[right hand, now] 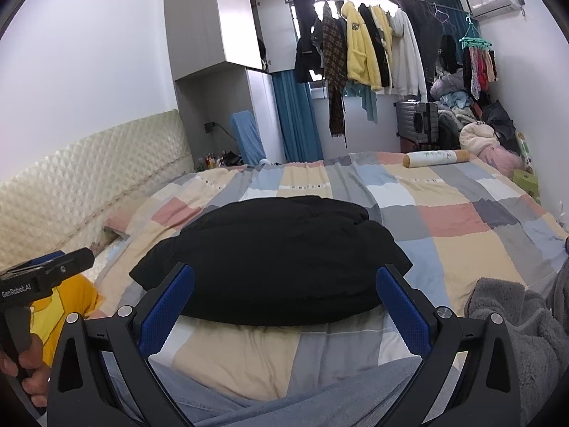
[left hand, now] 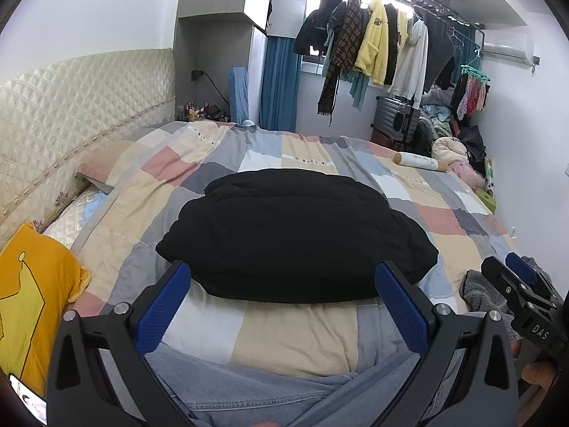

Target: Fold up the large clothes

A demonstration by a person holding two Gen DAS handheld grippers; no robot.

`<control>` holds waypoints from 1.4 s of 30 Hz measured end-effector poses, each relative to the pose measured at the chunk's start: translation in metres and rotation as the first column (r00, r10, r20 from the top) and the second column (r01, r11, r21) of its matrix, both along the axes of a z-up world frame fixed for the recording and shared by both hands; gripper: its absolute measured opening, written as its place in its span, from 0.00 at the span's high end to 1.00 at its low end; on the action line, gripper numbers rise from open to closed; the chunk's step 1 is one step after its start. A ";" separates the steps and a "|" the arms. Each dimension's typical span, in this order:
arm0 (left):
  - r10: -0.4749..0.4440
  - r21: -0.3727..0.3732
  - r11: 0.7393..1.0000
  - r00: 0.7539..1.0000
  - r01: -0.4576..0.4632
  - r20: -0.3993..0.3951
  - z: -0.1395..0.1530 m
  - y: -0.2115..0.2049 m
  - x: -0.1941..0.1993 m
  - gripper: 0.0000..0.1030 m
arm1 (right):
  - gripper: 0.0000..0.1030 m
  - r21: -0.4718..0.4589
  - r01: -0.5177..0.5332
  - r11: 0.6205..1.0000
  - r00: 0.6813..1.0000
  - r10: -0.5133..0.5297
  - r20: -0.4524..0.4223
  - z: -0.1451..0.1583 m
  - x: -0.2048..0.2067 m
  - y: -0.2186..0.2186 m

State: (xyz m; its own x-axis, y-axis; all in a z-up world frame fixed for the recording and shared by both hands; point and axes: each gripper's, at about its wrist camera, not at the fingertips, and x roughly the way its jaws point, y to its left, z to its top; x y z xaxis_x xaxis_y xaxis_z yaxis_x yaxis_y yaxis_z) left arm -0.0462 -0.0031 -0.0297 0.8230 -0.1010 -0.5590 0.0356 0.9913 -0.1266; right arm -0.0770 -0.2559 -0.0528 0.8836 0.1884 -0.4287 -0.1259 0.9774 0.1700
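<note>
Black garment looks folded, both grippers hanging back empty

Going left to right: a yellow pillow sits at the bed's left edge, then the left gripper with its blue pads spread wide and nothing between them, hovering just short of the black garment, which lies as a thick, puffy folded bundle in the middle of the patchwork quilt. The right gripper is just as wide open and also empty, and a grey fleece is bunched at the right. The risk, as it looks: the bundle is bulky and springy, so a nudge from either pad or a one-sided grab could let the layers slide and the fold pop open
</note>
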 end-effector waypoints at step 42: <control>0.019 0.007 1.000 1.000 -0.019 -0.010 0.011 0.001 -0.013 0.00 | 0.00 -0.005 0.005 1.000 1.000 -0.005 0.004 0.009 -0.022 0.006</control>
